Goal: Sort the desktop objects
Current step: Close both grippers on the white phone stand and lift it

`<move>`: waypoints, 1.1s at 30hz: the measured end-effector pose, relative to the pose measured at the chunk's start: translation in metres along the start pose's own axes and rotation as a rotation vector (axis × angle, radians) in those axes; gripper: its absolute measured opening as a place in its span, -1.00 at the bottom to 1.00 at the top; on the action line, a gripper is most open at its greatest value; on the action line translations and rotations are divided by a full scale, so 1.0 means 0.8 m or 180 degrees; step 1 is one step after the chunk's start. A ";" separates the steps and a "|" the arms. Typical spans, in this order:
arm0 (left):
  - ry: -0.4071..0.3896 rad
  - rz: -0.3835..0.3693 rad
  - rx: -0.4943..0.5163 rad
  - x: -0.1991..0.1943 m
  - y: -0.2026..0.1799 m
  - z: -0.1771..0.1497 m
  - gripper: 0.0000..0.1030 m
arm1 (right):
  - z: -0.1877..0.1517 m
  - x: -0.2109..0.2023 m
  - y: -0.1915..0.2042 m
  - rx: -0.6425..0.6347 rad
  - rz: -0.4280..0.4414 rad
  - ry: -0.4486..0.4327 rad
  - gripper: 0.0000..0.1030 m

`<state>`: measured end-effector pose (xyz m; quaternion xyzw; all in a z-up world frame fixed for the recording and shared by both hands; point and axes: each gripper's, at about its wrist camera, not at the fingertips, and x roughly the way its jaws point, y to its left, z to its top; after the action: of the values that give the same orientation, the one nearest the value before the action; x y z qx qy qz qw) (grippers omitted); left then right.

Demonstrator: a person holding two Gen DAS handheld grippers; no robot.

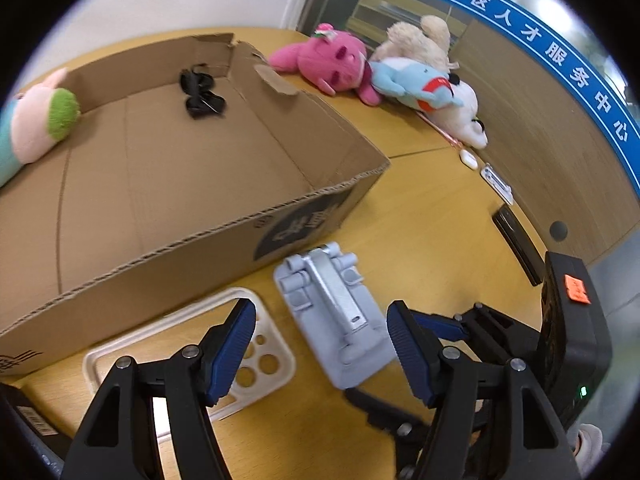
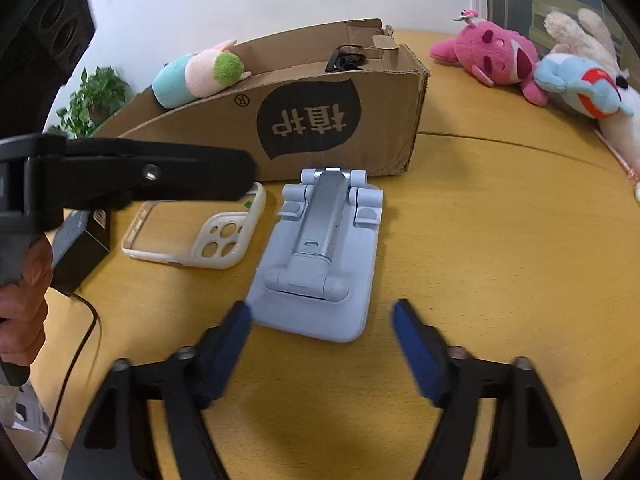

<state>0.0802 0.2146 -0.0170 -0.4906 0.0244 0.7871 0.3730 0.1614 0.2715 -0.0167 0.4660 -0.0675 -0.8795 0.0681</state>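
A folded light-blue phone stand (image 1: 336, 312) (image 2: 320, 252) lies flat on the wooden table in front of a cardboard box (image 1: 192, 184) (image 2: 352, 120). A cream phone case (image 1: 256, 356) (image 2: 200, 232) lies to its left. My left gripper (image 1: 320, 348) is open and empty, hovering over the stand and the case. My right gripper (image 2: 320, 320) is open and empty, just short of the stand's near edge. The box holds black sunglasses (image 1: 200, 94) and a plush with a green patch (image 1: 36, 124) (image 2: 200, 72).
Pink (image 1: 332, 60) (image 2: 492, 56), blue (image 1: 416, 84) (image 2: 580, 84) and cream plush toys (image 1: 424, 40) lie at the table's far right. A small white object (image 1: 469, 159), a white device (image 1: 497, 183) and a dark slab (image 1: 518, 244) line the right edge. A black box (image 2: 80, 248) sits left.
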 end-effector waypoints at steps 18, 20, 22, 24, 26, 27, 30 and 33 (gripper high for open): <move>0.0516 -0.0053 0.0025 0.067 -0.029 -0.005 0.18 | -0.020 -0.014 -0.005 0.0294 0.0103 -0.0195 0.31; 0.0503 0.0004 0.0028 0.071 -0.034 -0.009 0.18 | -0.026 -0.021 -0.004 0.0340 0.0115 -0.0263 0.30; 0.0480 0.0006 0.0006 0.070 -0.035 -0.010 0.17 | -0.028 -0.024 -0.006 0.0359 0.0122 -0.0288 0.30; 0.0455 0.0001 -0.0032 0.066 -0.033 -0.010 0.16 | -0.028 -0.027 -0.006 0.0375 0.0123 -0.0301 0.30; 0.0380 0.0038 -0.0007 0.057 -0.035 -0.009 0.15 | -0.025 -0.030 -0.002 0.0337 0.0092 -0.0317 0.30; 0.0339 0.0052 0.0002 0.050 -0.033 -0.008 0.15 | -0.023 -0.033 0.002 0.0267 0.0067 -0.0332 0.30; 0.0139 0.0092 0.0019 0.019 -0.035 0.000 0.14 | -0.015 -0.045 0.013 0.0141 0.0053 -0.0423 0.30; -0.0094 0.0145 0.0039 -0.018 -0.034 0.013 0.14 | 0.000 -0.067 0.030 0.0021 0.0046 -0.0588 0.30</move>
<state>0.0921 0.2302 0.0085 -0.4759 0.0349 0.8024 0.3583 0.1922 0.2574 0.0311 0.3826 -0.0799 -0.9180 0.0664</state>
